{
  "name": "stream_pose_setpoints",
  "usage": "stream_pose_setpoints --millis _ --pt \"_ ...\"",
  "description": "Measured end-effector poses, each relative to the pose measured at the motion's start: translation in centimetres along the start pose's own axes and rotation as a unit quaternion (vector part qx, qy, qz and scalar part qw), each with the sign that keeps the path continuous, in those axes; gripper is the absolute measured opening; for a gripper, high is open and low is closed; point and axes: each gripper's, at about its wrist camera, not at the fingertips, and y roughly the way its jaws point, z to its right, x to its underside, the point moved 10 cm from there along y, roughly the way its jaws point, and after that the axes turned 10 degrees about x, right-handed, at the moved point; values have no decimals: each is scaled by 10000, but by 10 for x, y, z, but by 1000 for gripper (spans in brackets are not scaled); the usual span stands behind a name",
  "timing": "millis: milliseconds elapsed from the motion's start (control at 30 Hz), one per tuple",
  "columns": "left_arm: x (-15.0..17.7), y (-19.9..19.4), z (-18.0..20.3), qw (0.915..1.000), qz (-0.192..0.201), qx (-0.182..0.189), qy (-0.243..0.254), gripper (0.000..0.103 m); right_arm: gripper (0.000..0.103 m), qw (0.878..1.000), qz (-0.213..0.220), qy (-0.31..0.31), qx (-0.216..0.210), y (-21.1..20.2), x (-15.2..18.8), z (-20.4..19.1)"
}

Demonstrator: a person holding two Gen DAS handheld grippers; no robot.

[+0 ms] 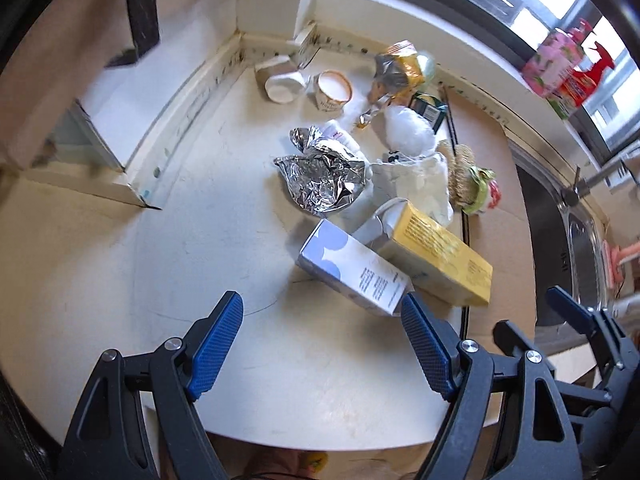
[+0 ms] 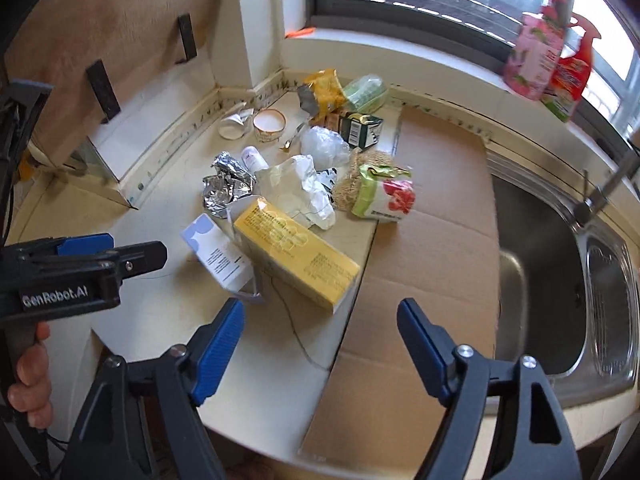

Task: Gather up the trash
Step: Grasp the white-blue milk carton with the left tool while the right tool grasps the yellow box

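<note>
Both tools are released and empty: left tool [image 1: 322, 320], right tool [image 2: 320, 326]. Ahead, scattered trash covers the bench [image 1: 160, 280]: yellow box [image 2: 296, 258], white box [image 1: 354, 272], crumpled foil [image 1: 324, 178].

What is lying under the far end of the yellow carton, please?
The yellow carton leans on the pale blue-and-white carton, with crumpled white paper beyond its far end. Whatever sits beneath it there is hidden from view.

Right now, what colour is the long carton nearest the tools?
Yellow carton, printed with text; clearest in the right wrist view.
</note>
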Motion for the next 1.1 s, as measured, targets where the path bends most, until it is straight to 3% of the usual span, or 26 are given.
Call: stream_pose_setpoints --millis 267,500,800,967,1100 --pt "-9 40 -4 9983 -302 98 -482 79 79 9965 -346 -738 -180 58 -10 -13" --pt "-15 54 -5 9974 -351 78 -629 78 60 9932 -488 -935 -488 75 -6 -26" --pt "-20 60 -6 9966 -341 36 -751 78 50 9954 -476 52 -830 53 7 -5" --pt "-22 69 -3 9960 -364 -99 -811 78 49 9951 -282 576 -748 35 11 14" --pt "-19 84 -5 9947 -451 -422 -819 78 48 9955 -168 757 -536 24 22 21"
